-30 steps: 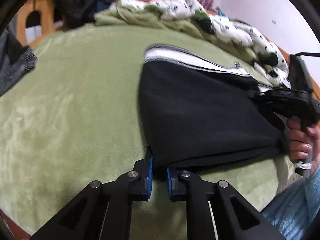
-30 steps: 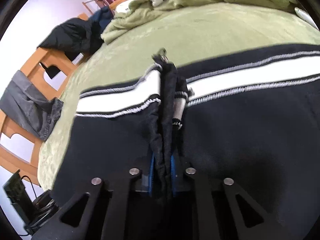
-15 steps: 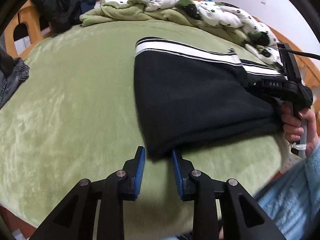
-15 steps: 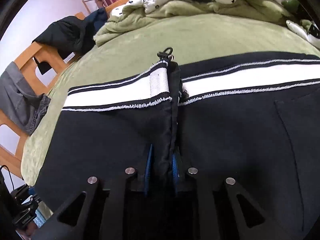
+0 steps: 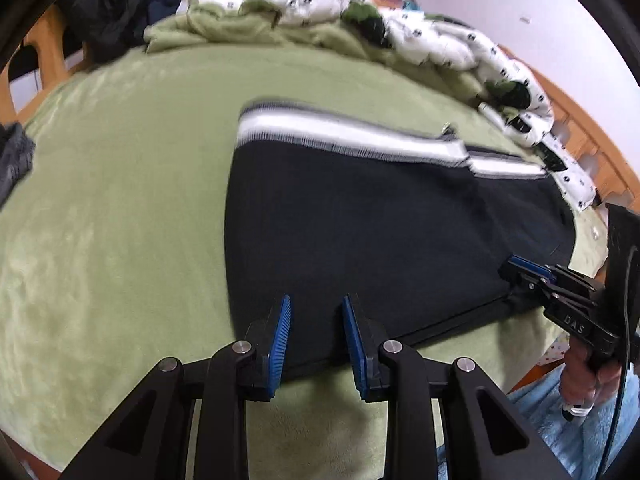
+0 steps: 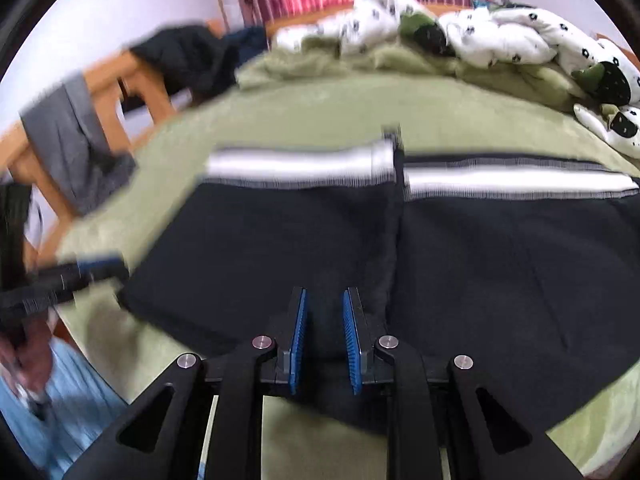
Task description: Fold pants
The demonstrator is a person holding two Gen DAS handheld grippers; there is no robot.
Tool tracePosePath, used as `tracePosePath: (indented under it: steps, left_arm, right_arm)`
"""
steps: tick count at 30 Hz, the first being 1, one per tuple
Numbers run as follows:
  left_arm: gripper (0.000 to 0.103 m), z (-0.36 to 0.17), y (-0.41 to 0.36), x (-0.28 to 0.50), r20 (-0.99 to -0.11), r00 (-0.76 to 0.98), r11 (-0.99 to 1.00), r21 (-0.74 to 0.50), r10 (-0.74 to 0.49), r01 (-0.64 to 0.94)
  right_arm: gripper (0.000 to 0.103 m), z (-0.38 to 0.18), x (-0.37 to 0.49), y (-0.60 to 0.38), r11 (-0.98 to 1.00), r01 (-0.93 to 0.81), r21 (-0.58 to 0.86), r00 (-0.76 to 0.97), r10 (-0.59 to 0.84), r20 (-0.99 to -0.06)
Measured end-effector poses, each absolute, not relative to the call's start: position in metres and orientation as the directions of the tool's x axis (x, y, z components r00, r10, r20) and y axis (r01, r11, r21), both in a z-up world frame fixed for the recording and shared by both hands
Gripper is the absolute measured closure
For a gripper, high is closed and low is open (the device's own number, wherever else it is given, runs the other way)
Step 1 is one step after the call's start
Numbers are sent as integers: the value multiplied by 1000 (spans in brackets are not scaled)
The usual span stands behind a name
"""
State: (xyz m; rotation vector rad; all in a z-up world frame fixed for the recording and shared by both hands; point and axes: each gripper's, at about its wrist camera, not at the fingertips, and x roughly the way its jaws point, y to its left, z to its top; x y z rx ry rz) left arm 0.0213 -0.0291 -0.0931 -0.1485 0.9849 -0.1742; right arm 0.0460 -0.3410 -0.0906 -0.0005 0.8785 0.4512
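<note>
Black pants (image 5: 360, 232) with a white-striped waistband (image 5: 344, 132) lie flat on the green blanket (image 5: 120, 200), waistband at the far side. My left gripper (image 5: 315, 312) is open and empty over the pants' near edge. My right gripper (image 6: 325, 308) is open and empty above the pants (image 6: 480, 264) near the centre seam; it also shows in the left wrist view (image 5: 528, 268) at the pants' right edge. The left gripper appears blurred in the right wrist view (image 6: 80, 268).
A rumpled white patterned duvet (image 5: 440, 40) and green bedding are piled along the far side. Dark clothes (image 5: 112, 12) hang on the wooden bed frame (image 6: 120, 92); grey jeans (image 6: 76, 140) drape over it. The person's blue sleeve (image 6: 72, 392) is at the bed's near edge.
Both grippers let go of the pants and opened. They pulled back toward the near edge, and the pants now lie flat on the blanket.
</note>
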Motion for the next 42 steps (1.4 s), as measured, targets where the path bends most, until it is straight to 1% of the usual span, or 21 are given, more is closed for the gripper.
tracePosePath:
  steps: [2, 4, 6, 9, 12, 15, 18, 20, 21, 23, 24, 26, 29, 32, 34, 38, 40, 42]
  left_arm:
    - [72, -110, -32, 11, -821, 532, 978, -192, -208, 86]
    - [71, -110, -34, 1, -805, 563, 982, -163, -190, 97]
    - [68, -105, -35, -3, -817, 544, 981, -169, -192, 92]
    - [67, -94, -27, -3, -820, 536, 978, -193, -202, 74]
    - [67, -76, -17, -5, -816, 548, 981, -191, -183, 43]
    - [67, -50, -12, -5, -800, 580, 983, -182, -156, 13]
    - [67, -16, -8, -4, -773, 617, 983, -182, -144, 2]
    - [67, 9, -5, -4, -749, 647, 983, -185, -145, 6]
    - [67, 19, -4, -4, -734, 661, 981, -196, -153, 9]
    - [67, 38, -2, -6, -708, 688, 977, -213, -161, 10]
    - [67, 44, -1, -5, -701, 695, 976, -218, -162, 8]
    - [67, 51, 0, -4, -693, 702, 974, -226, -163, 4]
    - [67, 49, 3, -1, -695, 702, 974, -226, -156, -7]
    - [67, 37, 9, 0, -698, 707, 979, -199, -115, -38]
    - [67, 24, 12, 3, -718, 684, 978, -207, -129, -32]
    - [67, -11, 22, 16, -754, 634, 971, -237, -171, -21]
    - [67, -23, 25, 21, -757, 633, 972, -231, -161, -30]
    - [67, -41, 34, 31, -774, 608, 964, -260, -174, -54]
  right_arm:
    - [84, -108, 40, -347, 910, -374, 180, 532, 369, -762]
    - [84, -111, 35, -351, 907, -379, 184, 534, 377, -757]
    - [84, -111, 33, -350, 905, -390, 171, 533, 373, -759]
    - [84, -112, 28, -354, 905, -378, 195, 534, 385, -752]
    - [85, -100, 26, -361, 908, -355, 221, 537, 391, -748]
    - [85, -76, 17, -369, 938, -309, 159, 594, 321, -737]
    - [84, -37, 4, -386, 950, -290, 117, 667, 288, -687]
    - [80, -14, 0, -397, 953, -278, 116, 687, 282, -670]
    - [76, -4, -1, -404, 956, -271, 117, 697, 278, -660]
    - [73, 21, -8, -423, 966, -234, 109, 743, 250, -621]
    - [73, 33, -12, -433, 973, -207, 97, 771, 224, -596]
    - [68, 48, -15, -450, 984, -159, 80, 804, 176, -568]
    - [66, 57, -13, -477, 985, -130, 116, 788, 174, -591]
    - [63, 48, -11, -502, 990, -75, 121, 769, 134, -625]
    - [63, 32, -7, -515, 992, -53, 117, 741, 118, -661]
    - [63, -23, 6, -540, 989, 6, 148, 659, 107, -744]
    - [63, -53, 10, -551, 985, 55, 164, 632, 93, -769]
    - [63, -75, 15, -562, 975, 95, 200, 622, 98, -776]
